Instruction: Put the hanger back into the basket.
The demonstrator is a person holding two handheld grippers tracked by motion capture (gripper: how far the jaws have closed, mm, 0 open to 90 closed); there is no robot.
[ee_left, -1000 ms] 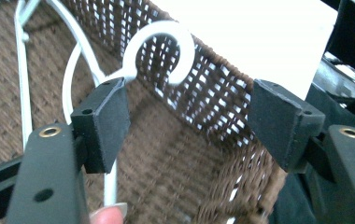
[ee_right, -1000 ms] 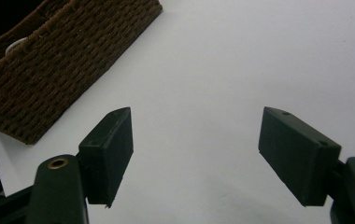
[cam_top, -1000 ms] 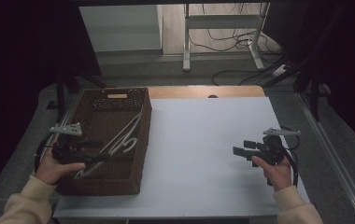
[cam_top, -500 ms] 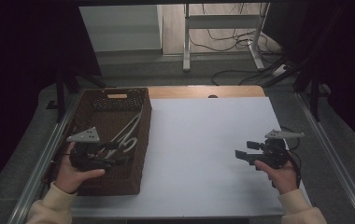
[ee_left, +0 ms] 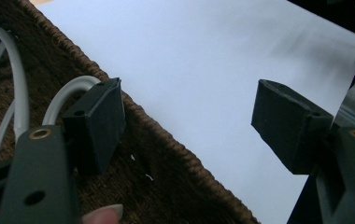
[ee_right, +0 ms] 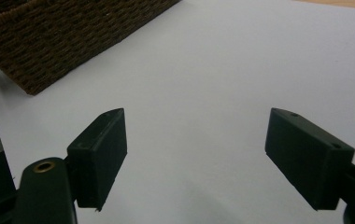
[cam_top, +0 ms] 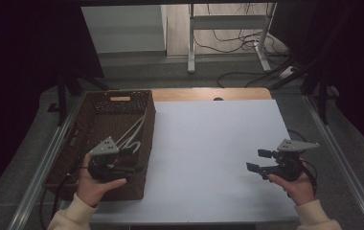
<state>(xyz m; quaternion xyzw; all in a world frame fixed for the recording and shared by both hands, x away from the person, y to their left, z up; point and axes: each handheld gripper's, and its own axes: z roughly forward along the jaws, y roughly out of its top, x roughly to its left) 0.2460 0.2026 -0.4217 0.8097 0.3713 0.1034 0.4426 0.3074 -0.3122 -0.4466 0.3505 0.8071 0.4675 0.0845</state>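
- While the left hand-held gripper (cam_top: 139, 168) hovers over the near right rim of the brown wicker basket (cam_top: 74, 139), its jaws have just been opening and stand wide, nothing between them.
- The white hangers (cam_top: 133, 134) lie inside the basket, long axis running from near-left to far-right.
- The right hand-held gripper (cam_top: 256, 160) over the white desk (cam_top: 209, 143) has also just been opening, wide and empty, pointing left.
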